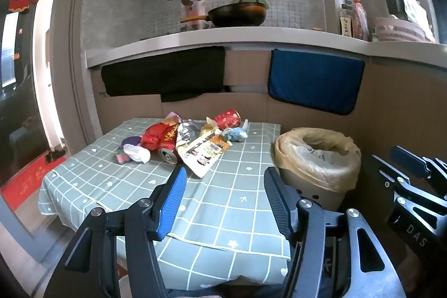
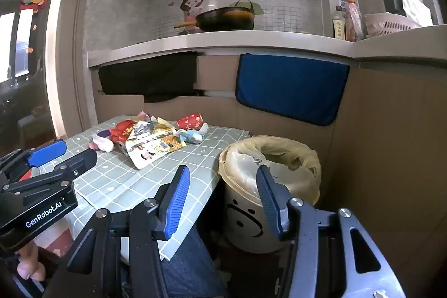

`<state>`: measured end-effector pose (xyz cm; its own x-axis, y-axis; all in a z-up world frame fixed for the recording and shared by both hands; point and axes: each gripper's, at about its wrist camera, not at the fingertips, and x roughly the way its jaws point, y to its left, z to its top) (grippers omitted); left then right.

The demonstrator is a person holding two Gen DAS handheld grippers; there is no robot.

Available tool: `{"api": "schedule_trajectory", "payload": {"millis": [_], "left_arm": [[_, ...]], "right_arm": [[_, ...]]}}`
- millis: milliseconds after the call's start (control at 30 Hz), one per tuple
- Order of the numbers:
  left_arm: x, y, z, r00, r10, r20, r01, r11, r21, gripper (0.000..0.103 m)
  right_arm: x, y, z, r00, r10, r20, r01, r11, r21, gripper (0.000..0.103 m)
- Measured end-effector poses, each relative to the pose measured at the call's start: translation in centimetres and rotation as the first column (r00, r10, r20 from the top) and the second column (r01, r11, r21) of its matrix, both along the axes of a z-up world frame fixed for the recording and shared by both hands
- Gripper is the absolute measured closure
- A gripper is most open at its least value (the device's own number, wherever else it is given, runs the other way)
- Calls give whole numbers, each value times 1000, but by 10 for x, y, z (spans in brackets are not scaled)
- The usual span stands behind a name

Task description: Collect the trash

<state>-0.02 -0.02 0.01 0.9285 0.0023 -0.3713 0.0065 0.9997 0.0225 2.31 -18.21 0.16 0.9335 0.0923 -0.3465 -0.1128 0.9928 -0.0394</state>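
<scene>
Trash pile point(image 1: 184, 143) mid-frame on bench point(image 1: 223, 203): crumpled wrappers, red can, tissue. Left gripper point(image 1: 225, 200) and right gripper point(image 2: 220, 198) both open, empty.

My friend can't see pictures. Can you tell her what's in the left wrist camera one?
The open, empty left gripper points at a pile of trash (wrappers, a can, a red cup, tissues) at the far end of a table with a green checked cloth. A lined bin stands beside the table on the right, and the right gripper shows at the right edge.
</scene>
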Motion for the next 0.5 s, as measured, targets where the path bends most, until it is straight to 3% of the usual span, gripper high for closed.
{"api": "schedule_trajectory", "payload": {"millis": [500], "left_arm": [[-1,0,1,1000,1,-3,-1,1000,-5,44]], "right_arm": [[0,0,-1,1000,-2,-1,2,1000,-2,55]]}}
